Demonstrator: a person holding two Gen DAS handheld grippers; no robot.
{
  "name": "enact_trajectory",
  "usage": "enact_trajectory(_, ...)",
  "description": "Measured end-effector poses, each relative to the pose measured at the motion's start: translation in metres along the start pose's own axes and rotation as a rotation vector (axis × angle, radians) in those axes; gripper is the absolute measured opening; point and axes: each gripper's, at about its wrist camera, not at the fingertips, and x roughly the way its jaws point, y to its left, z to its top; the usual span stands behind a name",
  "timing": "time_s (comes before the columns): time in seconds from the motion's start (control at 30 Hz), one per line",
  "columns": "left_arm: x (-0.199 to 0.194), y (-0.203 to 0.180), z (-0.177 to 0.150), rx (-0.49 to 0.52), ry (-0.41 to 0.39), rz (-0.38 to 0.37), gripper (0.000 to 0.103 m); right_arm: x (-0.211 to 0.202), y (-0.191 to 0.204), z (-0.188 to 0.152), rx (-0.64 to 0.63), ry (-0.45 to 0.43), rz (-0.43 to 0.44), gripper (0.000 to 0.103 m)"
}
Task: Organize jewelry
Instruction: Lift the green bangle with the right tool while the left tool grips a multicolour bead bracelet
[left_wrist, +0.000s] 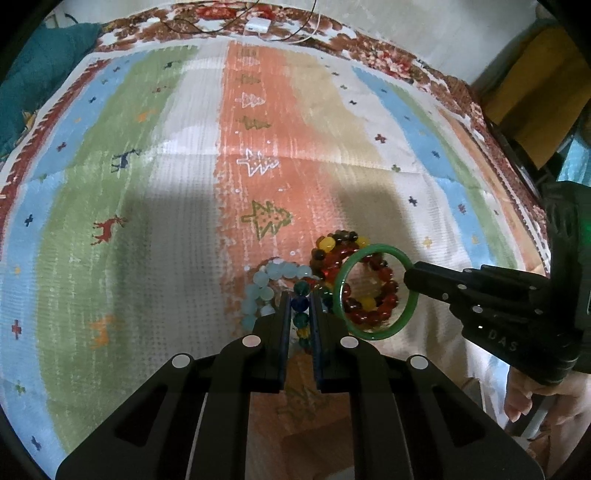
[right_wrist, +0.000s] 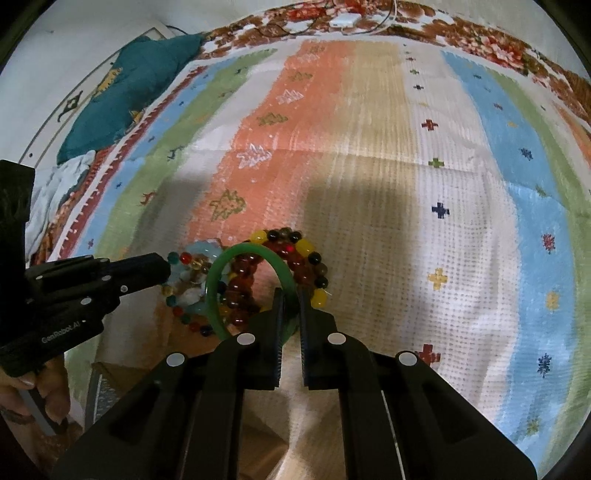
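Jaws nearly closed: left gripper (left_wrist: 299, 306) pinches multicolored bead bracelet (left_wrist: 300, 302), right gripper (right_wrist: 290, 306) green bangle (right_wrist: 255, 254).

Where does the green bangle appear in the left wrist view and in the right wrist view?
Left wrist view: the green bangle is right of centre, low, held at its right edge by the right tool.
Right wrist view: the bangle is just left of centre, low, rising from between the tool's fingers.
Shared landmark: the red and yellow bead bracelet behind the bangle.
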Motion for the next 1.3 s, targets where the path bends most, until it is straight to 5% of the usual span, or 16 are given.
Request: enact_trajectory(1.3, -0.078, -0.032, -0.02, 0.023, -0.143, -0.059, 0.009, -0.073, 0.018, -0.033, -0.062, -0.11, -0.046, 0.009)
